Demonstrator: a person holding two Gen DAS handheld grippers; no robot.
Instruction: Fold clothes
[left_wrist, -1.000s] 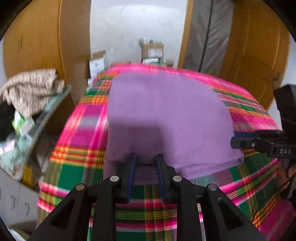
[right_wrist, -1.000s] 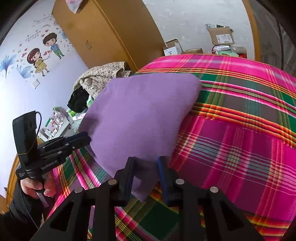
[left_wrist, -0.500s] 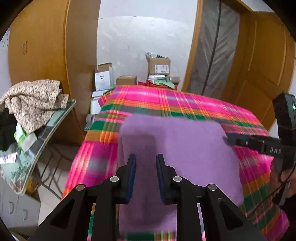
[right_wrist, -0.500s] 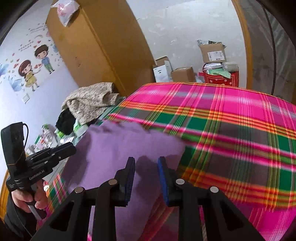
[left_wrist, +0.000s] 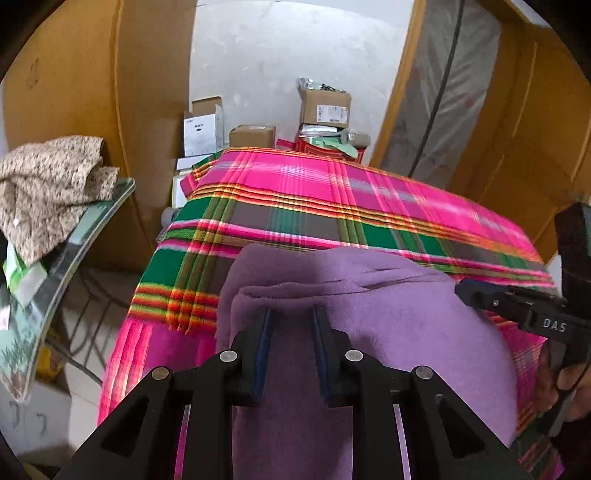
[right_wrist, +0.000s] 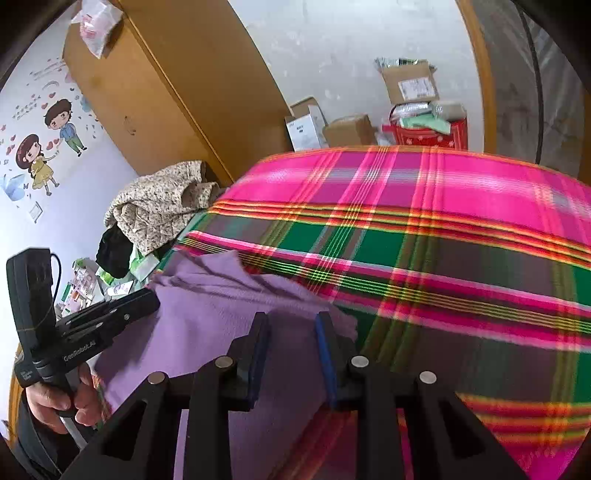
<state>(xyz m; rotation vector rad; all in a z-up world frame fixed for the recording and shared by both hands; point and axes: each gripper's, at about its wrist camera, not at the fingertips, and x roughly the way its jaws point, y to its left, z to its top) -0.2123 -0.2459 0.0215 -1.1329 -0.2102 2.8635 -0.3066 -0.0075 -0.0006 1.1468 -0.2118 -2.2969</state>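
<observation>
Over plaid bedspread (left_wrist: 332, 206), both grippers (left (left_wrist: 290, 317), right (right_wrist: 291, 321)) pinch purple cloth (left_wrist: 388, 317).

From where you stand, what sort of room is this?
Probably a bedroom in a home that also serves for storage. A plaid blanket covers what looks like a bed, a wooden wardrobe stands by the wall beside cartoon wall stickers, and cardboard boxes are stacked beyond.

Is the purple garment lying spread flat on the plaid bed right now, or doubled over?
Doubled over: the purple garment shows a second layer's edge across its top, and both grippers have its near edge between their fingers.
</observation>
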